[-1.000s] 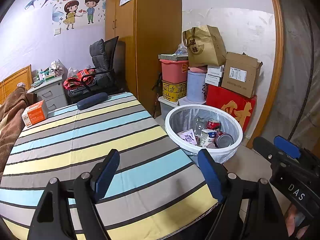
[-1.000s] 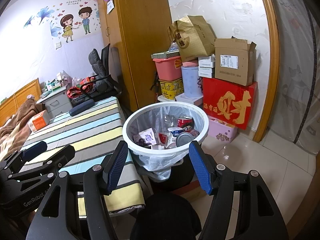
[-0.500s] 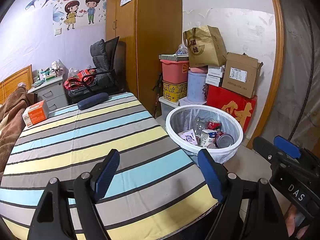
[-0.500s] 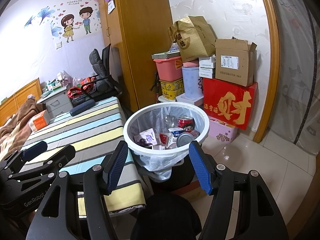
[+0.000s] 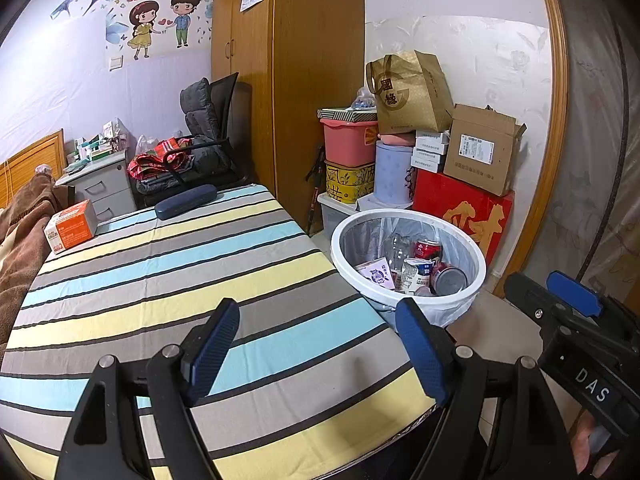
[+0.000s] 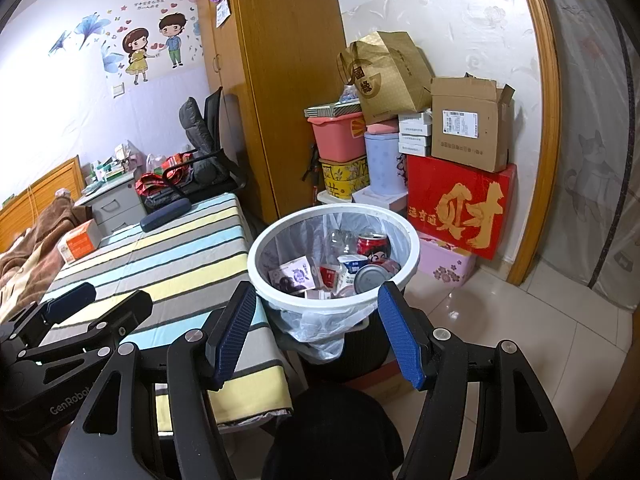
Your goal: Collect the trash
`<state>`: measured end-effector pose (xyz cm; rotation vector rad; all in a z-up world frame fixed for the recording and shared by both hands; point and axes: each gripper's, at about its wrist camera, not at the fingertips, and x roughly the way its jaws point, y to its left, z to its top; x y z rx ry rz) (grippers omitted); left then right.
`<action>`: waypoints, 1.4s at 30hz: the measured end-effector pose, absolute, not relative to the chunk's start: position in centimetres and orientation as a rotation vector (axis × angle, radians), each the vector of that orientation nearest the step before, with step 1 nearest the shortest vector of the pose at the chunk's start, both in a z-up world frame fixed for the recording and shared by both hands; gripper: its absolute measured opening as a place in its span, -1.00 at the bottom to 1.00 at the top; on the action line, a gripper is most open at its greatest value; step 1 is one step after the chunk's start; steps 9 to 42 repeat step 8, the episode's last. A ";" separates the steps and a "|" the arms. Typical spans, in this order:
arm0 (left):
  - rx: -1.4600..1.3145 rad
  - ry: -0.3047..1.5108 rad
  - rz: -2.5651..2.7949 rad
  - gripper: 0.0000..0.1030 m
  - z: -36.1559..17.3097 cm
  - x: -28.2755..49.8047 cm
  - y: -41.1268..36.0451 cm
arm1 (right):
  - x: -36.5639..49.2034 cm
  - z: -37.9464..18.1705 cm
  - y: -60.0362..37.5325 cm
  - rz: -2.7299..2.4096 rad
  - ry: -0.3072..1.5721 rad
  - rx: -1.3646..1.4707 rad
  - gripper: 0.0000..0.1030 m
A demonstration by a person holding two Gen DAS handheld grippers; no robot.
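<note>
Beside the striped cloth table (image 5: 160, 280), a round plastic-lined bin (image 6: 414, 248) holds cans; both grippers (image 5: 318, 346) (image 6: 318, 328) gape empty

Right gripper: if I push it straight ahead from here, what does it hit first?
Probably the white trash bin: its near rim sits just ahead of the open right gripper. Depth is uncertain in the fisheye.

The lower part of the trash bin (image 6: 332, 304) is hidden behind the right hand-held gripper (image 6: 318, 330). The print on the cartons (image 6: 294, 276) inside cannot be read. The bed (image 5: 20, 240) is cut off by the left edge, and the items on the drawer cabinet (image 5: 100, 184) are too small to be identified.
</note>
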<state>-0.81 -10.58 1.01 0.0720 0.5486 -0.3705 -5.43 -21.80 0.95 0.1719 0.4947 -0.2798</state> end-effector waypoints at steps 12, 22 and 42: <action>0.074 0.549 -0.371 0.59 1.0 -0.8 -10.7 | -5.4 1.0 -21.4 -0.276 0.494 0.172 0.26; 0.074 0.549 -0.371 0.59 1.0 -0.8 -10.7 | -5.4 1.0 -21.4 -0.276 0.494 0.172 0.26; 0.074 0.549 -0.371 0.59 1.0 -0.8 -10.7 | -5.4 1.0 -21.4 -0.276 0.494 0.172 0.26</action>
